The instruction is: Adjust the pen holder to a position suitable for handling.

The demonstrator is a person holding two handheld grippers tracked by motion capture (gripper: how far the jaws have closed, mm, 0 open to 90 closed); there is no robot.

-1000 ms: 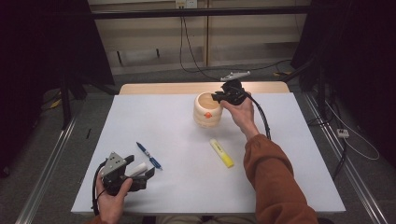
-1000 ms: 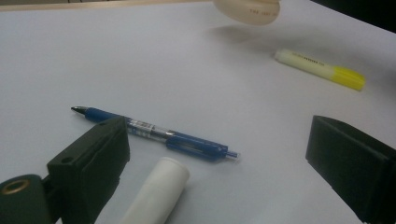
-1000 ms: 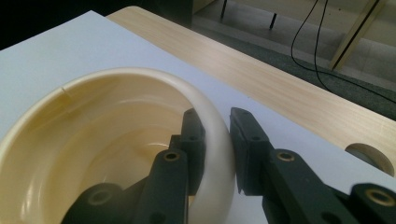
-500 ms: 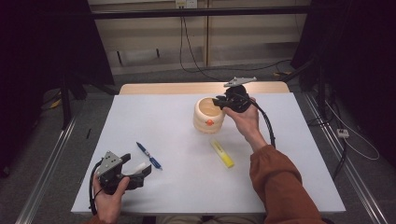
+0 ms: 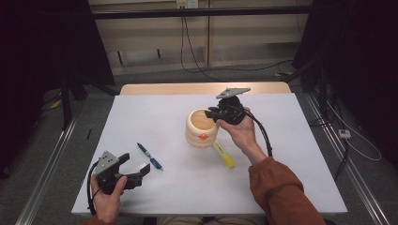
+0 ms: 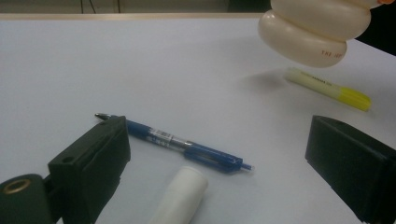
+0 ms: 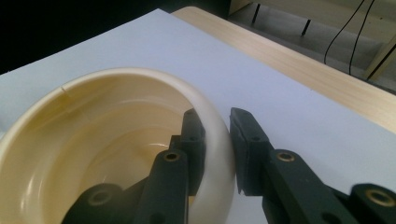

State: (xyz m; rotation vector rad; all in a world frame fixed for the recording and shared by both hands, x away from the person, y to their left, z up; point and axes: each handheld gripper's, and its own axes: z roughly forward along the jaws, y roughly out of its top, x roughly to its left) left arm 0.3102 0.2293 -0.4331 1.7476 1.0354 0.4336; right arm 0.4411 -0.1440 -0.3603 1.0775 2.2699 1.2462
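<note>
A cream ridged cup [image 5: 201,133] with an orange dot hangs above the white table, casting a shadow below it. My right gripper [image 5: 214,114] is shut on its rim, one jaw inside the cup [image 7: 107,140] and one outside, in the right gripper [image 7: 217,144] view. At the near left my left gripper [image 5: 135,166] stands open and low over the table. A white cylinder [image 6: 180,198] lies between its jaws, untouched, in the left gripper [image 6: 219,161] view. A blue pen [image 6: 182,145] lies just beyond it. The cup [image 6: 310,28] floats at the top right there.
A yellow highlighter [image 5: 224,155] lies on the table [image 5: 291,183] under and to the right of the cup, also seen as the highlighter [image 6: 329,86]. A wooden strip [image 5: 187,88] runs along the far edge. Cables trail on the floor beyond.
My right gripper has carried the cup nearer and a little left, over the highlighter's end. The left gripper has stayed put.
</note>
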